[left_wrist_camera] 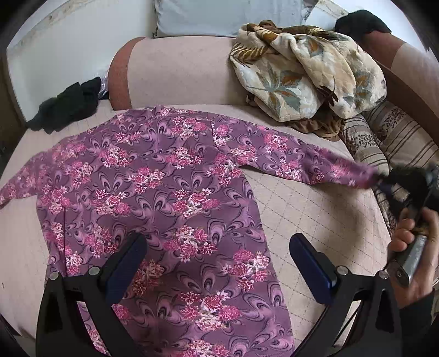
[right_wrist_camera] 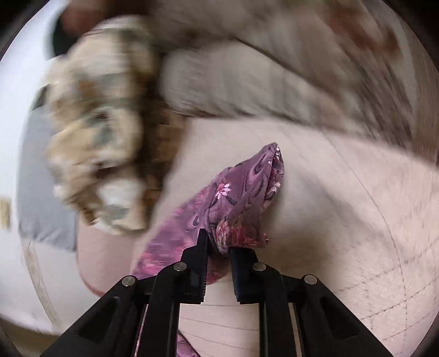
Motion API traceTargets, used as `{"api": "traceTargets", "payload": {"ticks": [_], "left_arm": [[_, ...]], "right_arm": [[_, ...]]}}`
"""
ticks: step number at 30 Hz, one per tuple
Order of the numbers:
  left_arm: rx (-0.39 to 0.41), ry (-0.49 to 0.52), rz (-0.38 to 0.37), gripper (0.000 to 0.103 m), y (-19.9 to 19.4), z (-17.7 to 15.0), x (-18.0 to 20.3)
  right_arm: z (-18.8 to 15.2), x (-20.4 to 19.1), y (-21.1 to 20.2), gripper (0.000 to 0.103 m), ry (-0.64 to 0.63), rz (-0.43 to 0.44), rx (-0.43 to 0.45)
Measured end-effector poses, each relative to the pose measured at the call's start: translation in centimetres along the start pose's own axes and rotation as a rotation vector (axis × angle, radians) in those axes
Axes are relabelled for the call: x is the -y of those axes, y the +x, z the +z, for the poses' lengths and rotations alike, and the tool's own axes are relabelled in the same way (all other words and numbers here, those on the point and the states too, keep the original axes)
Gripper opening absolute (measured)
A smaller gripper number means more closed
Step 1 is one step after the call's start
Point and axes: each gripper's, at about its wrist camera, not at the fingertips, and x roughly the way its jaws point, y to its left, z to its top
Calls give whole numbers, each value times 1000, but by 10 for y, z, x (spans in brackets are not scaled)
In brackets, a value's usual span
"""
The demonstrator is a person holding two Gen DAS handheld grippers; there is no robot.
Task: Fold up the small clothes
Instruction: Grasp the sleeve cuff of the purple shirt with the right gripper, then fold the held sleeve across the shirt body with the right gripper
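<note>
A purple floral long-sleeved top (left_wrist_camera: 153,189) lies spread flat on a pink quilted sofa seat (left_wrist_camera: 315,208), neck toward the backrest. My left gripper (left_wrist_camera: 216,247) is open and empty, hovering over the lower body of the top. My right gripper (right_wrist_camera: 218,244) is shut on the cuff of the right sleeve (right_wrist_camera: 241,197) and holds it lifted off the seat. In the left wrist view the right gripper (left_wrist_camera: 384,181) shows blurred at the far right with the sleeve (left_wrist_camera: 301,159) stretched out toward it.
A cream leaf-patterned blanket (left_wrist_camera: 304,71) is heaped on the backrest at the right. Striped cushions (left_wrist_camera: 384,137) lie beside it. A black garment (left_wrist_camera: 65,104) sits at the left end of the seat. A pale pillow (left_wrist_camera: 219,16) stands behind the backrest.
</note>
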Motion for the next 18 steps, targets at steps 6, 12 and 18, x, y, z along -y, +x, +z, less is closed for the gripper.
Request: {"api": "traceTargets", "payload": {"ticks": [6, 12, 18], "left_arm": [[-20, -55, -30, 103, 11, 8, -34], [-36, -196, -104, 103, 15, 24, -117], [-9, -281, -144, 103, 16, 36, -198]], "right_arm": [[-40, -99, -29, 16, -345, 295, 43], [-108, -155, -29, 16, -515, 480, -75], [-200, -207, -19, 16, -738, 548, -190]]}}
